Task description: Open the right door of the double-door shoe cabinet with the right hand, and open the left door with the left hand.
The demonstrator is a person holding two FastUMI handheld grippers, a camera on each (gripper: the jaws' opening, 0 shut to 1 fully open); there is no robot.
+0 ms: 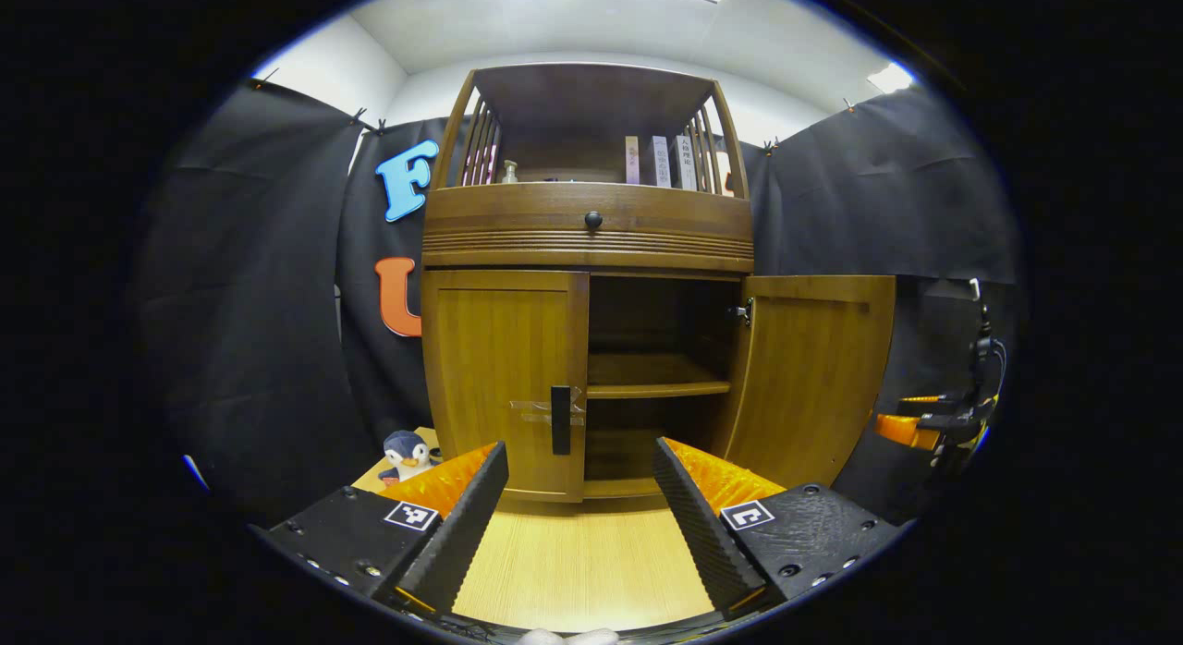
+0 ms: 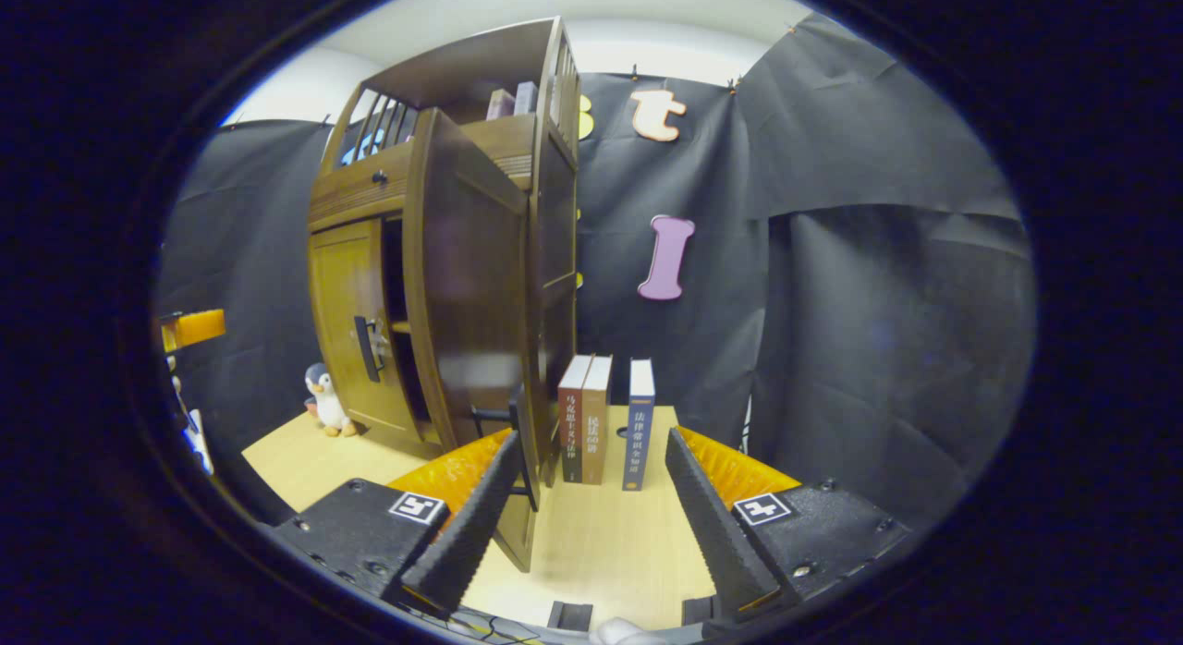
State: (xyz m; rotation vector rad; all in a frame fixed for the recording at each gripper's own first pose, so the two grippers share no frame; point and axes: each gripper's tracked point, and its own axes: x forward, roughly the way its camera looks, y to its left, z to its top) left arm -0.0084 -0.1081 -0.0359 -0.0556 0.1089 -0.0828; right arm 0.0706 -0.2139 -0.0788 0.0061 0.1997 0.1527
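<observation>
On the wooden floor [image 1: 573, 562] stood the shoe cabinet [image 1: 588, 229]: I saw its right door [image 1: 813, 377] swung open and its left door [image 1: 504, 377] closed. My left gripper [image 1: 580, 497] faced the left door's handle [image 1: 560, 419], fingers spread, empty; my right gripper [image 2: 591, 506] was likewise spread beside the open door's edge.

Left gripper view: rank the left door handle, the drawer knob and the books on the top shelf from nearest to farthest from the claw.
1. Left door handle, low, just ahead of the open left claw.
2. Drawer knob, higher, centre of the cabinet front.
3. Books, top shelf, set back on the right.
</observation>
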